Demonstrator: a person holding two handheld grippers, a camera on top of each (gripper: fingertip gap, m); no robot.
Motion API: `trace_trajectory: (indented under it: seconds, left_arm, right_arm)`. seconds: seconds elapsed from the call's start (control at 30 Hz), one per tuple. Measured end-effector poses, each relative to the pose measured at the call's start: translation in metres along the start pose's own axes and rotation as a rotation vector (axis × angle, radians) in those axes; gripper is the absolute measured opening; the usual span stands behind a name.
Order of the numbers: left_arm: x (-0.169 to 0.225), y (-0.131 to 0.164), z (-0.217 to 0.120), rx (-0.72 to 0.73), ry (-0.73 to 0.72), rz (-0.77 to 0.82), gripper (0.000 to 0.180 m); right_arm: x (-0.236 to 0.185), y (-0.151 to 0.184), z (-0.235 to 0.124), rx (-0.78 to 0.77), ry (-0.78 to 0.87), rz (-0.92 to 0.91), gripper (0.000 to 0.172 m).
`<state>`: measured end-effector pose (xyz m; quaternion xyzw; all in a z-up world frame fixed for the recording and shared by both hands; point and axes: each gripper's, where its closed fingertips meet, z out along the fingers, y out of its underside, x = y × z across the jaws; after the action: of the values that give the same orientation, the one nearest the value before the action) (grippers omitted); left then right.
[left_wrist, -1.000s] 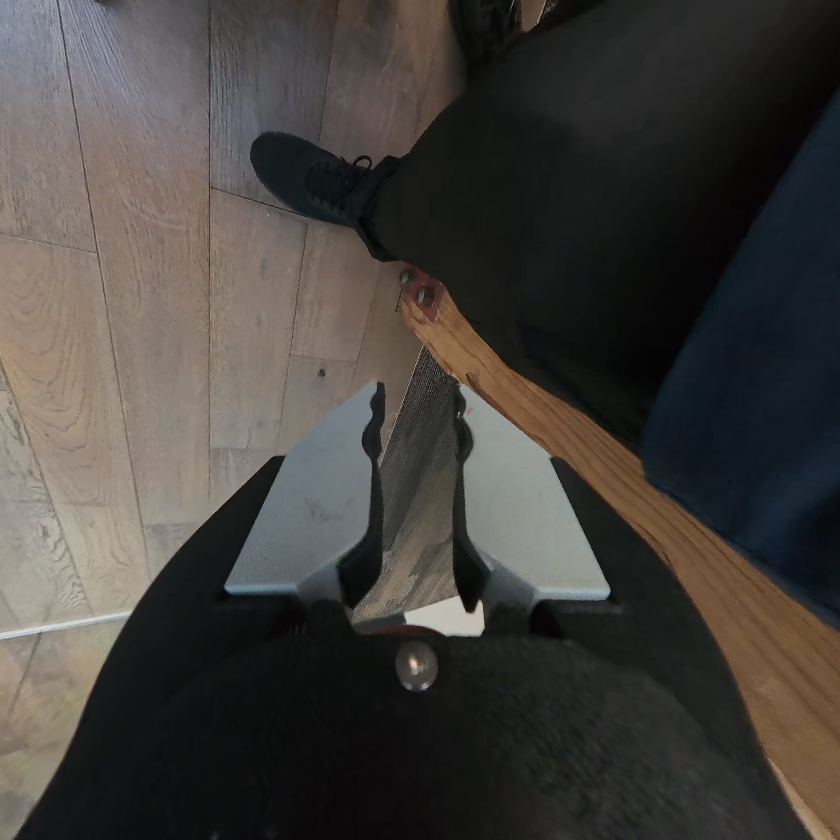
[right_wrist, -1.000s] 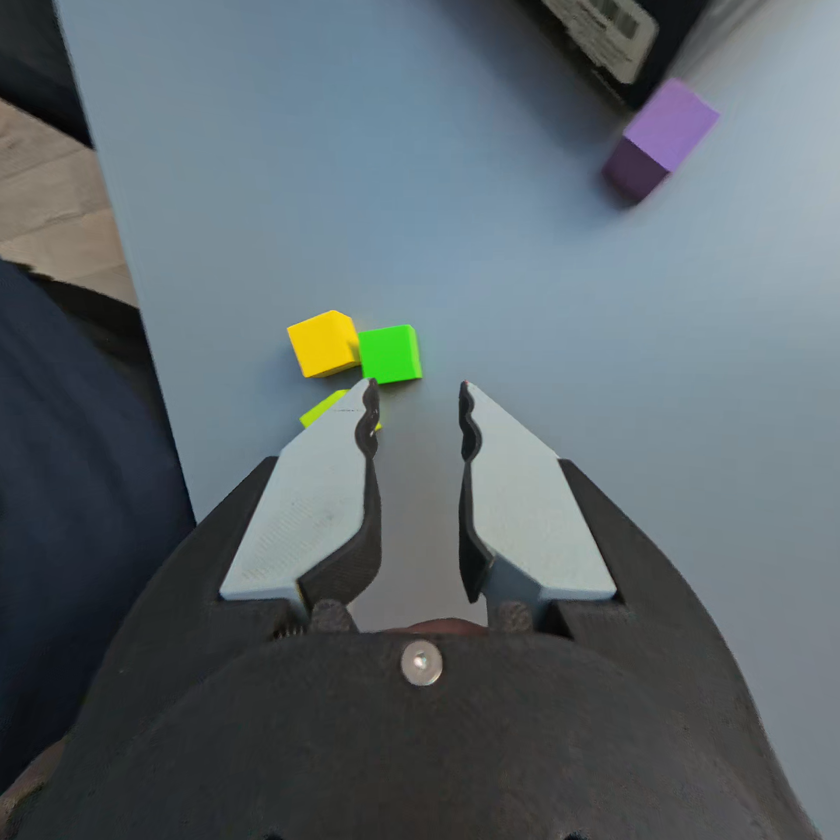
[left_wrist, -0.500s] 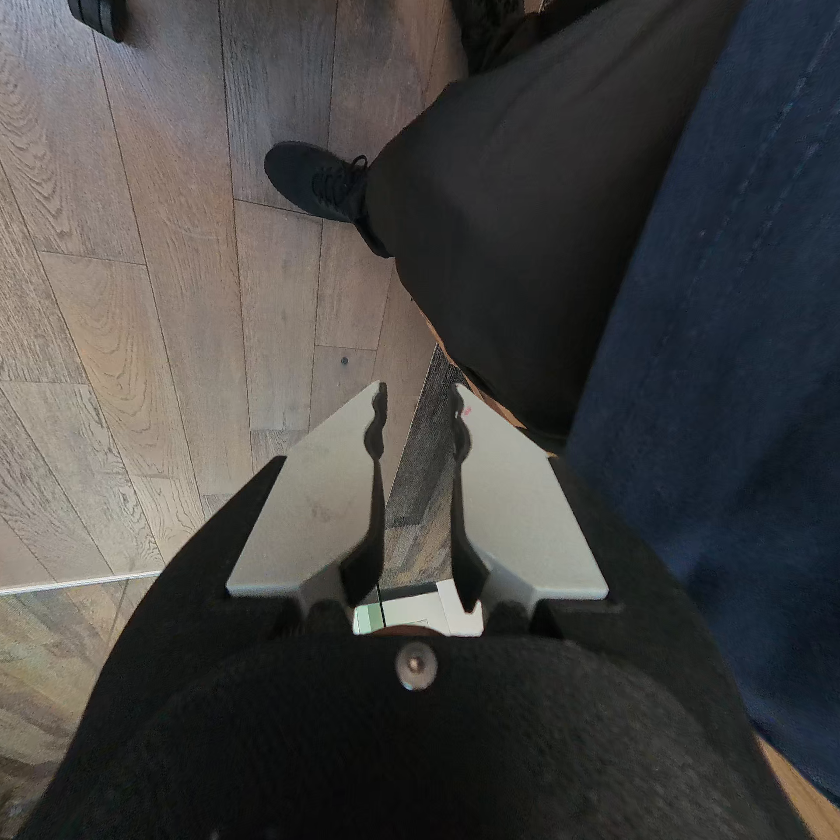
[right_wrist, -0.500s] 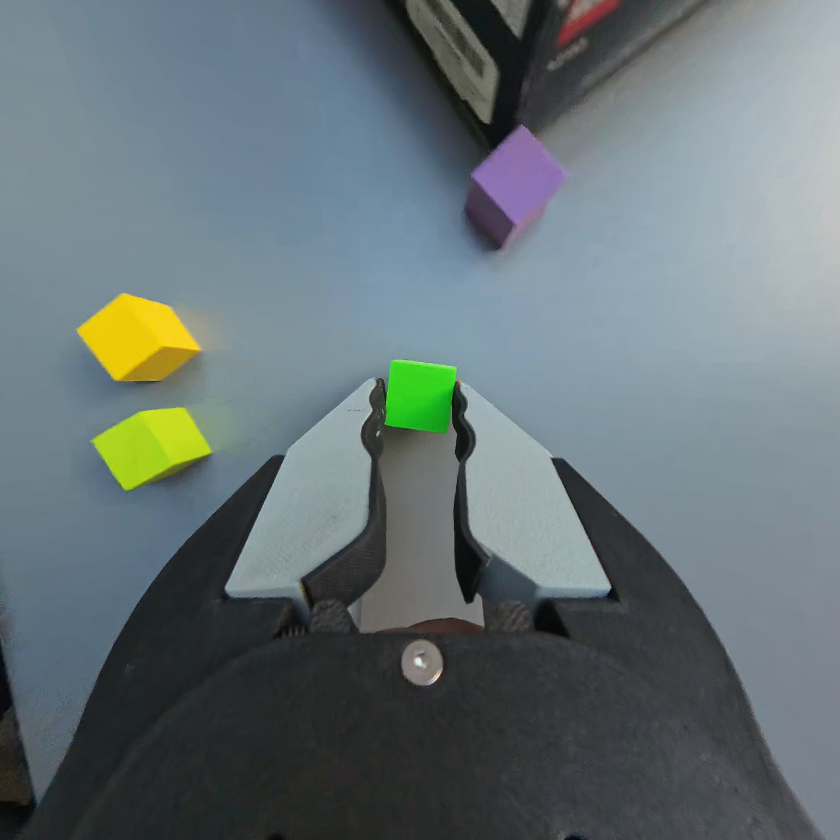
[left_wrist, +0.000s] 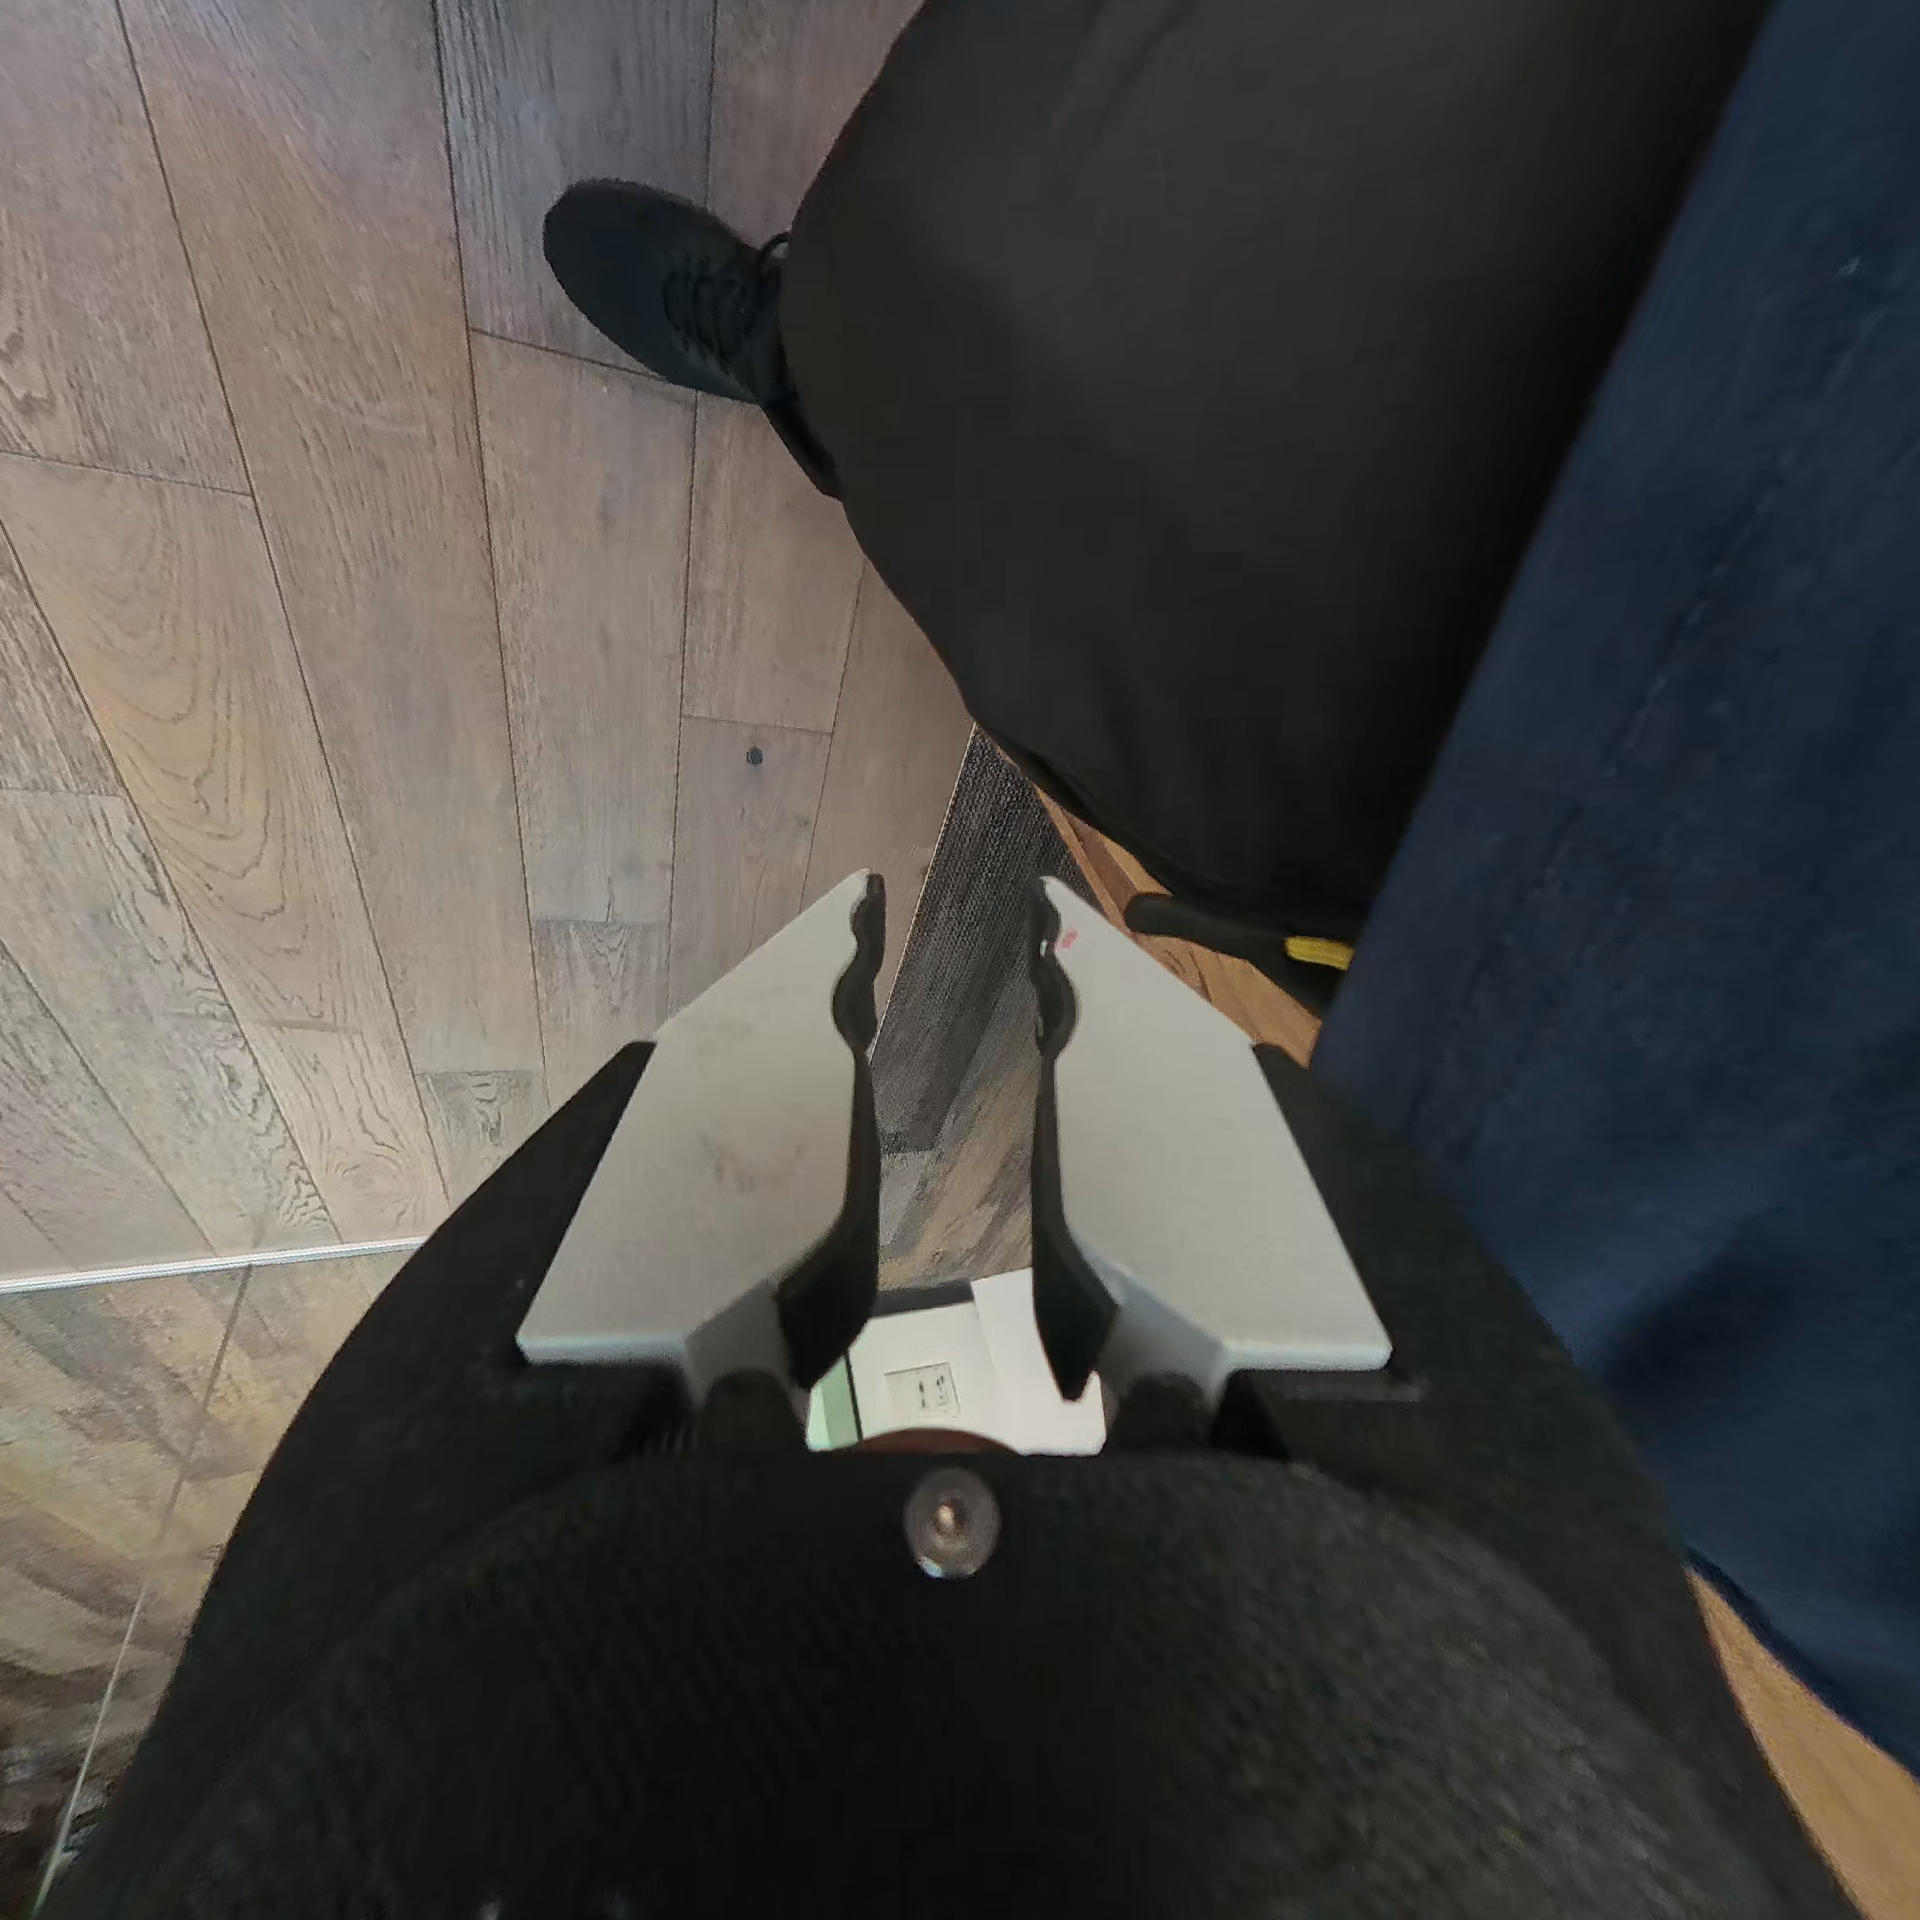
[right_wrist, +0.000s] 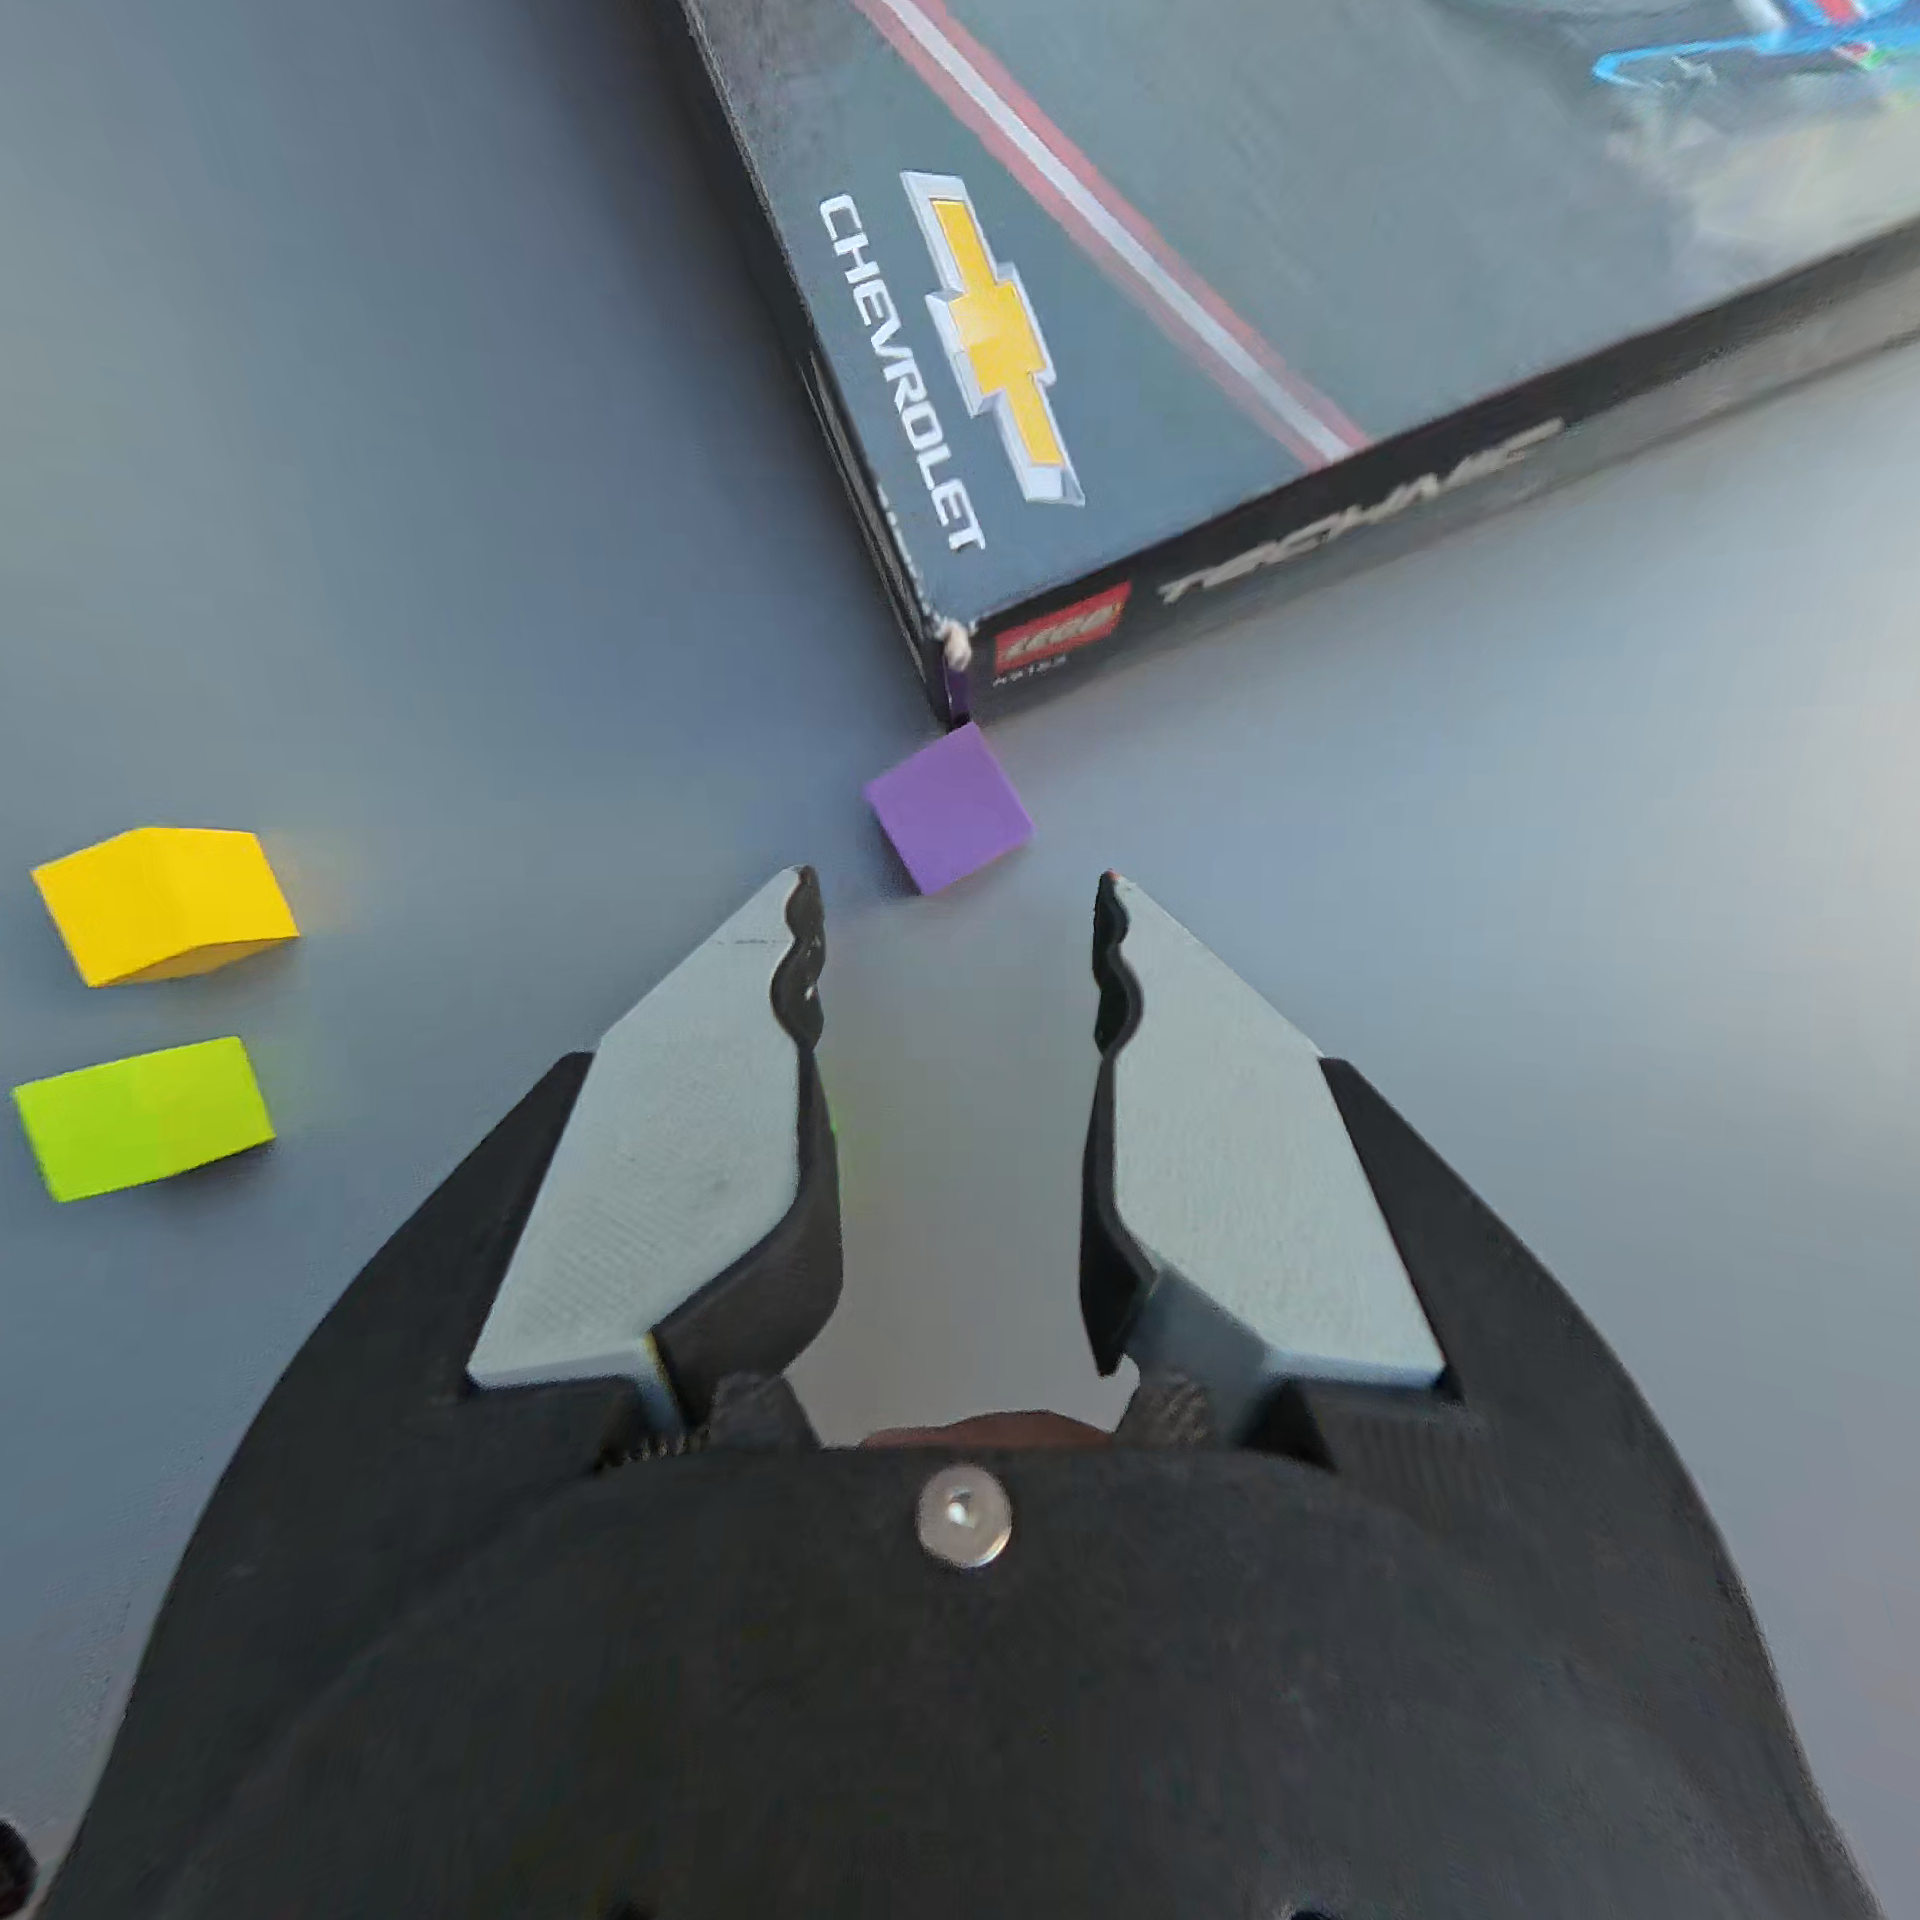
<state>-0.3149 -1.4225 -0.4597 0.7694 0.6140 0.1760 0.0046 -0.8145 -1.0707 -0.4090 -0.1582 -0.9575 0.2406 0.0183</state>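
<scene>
Spreading wide, right gripper (right_wrist: 956, 883) apparently dropped its green cube.

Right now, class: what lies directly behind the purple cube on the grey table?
Behind the purple cube stands the near corner of a dark printed box, which lies flat on the grey table. Whether cube and corner touch cannot be told; the table beneath the box is covered.

Left wrist view: camera looks steeply down along own jaws, past wooden seat edge (left_wrist: 1226, 961), onto plank floor (left_wrist: 312, 675) far below; person's leg (left_wrist: 1195, 416) close at right.
Right wrist view: camera looks down along own jaws, close above grey tabletop (right_wrist: 416, 468).
Views share no part of scene.
</scene>
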Motion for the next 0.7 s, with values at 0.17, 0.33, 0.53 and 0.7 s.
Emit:
trace_trajectory:
  seconds: [0.17, 0.33, 0.53, 0.7]
  left_arm:
    - [0.000, 0.001, -0.003, 0.020, -0.006, -0.012, 0.025]
    - [-0.001, 0.006, -0.001, 0.024, -0.004, -0.037, 0.025]
    - [0.001, 0.018, 0.010, -0.021, 0.017, -0.026, 0.025]
    - [-0.005, 0.010, 0.012, -0.024, 0.031, -0.020, 0.025]
  right_arm:
    - [-0.008, -0.010, 0.022, -0.115, -0.082, -0.209, 0.037]
    - [-0.005, 0.002, 0.023, -0.193, -0.023, -0.206, 0.026]
    - [0.001, 0.011, -0.012, -0.125, 0.030, 0.122, 0.025]
    - [-0.008, 0.027, -0.051, -0.064, 0.007, 0.398, 0.026]
